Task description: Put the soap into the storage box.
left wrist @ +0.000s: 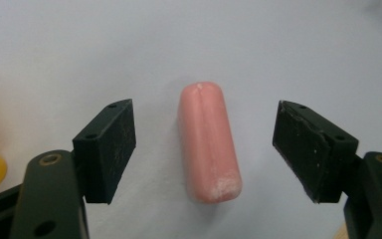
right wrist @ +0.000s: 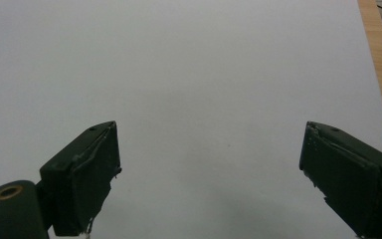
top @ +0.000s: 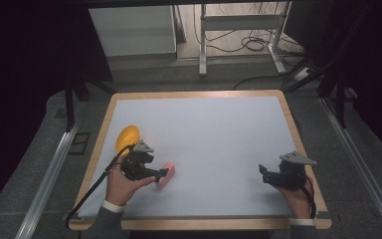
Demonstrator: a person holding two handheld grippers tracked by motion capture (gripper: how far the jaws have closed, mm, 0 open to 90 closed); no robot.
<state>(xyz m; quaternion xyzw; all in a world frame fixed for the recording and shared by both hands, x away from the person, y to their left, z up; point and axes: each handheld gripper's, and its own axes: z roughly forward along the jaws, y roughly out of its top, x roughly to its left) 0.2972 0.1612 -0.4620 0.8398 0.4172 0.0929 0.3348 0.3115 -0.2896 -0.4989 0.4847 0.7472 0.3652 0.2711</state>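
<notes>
We see our left claw (left wrist: 204,149) spread wide around a pink sausage (left wrist: 209,142) lying flat on the pale surface (left wrist: 278,45), a yellow object (top: 128,137) just behind, our right claw (right wrist: 209,174) open over bare surface.

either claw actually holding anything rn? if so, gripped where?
Nothing is held. The left claw is open, its jaws on either side of the pink sausage lying on the table, not touching it. The right claw is open over bare tabletop.

Bare white tabletop (top: 214,134) open across centre and far side, pink sausage (left wrist: 208,142) between left gripper's (left wrist: 204,149) spread jaws, yellow object (top: 128,137) just behind, right gripper (right wrist: 209,174) facing bare surface
</notes>
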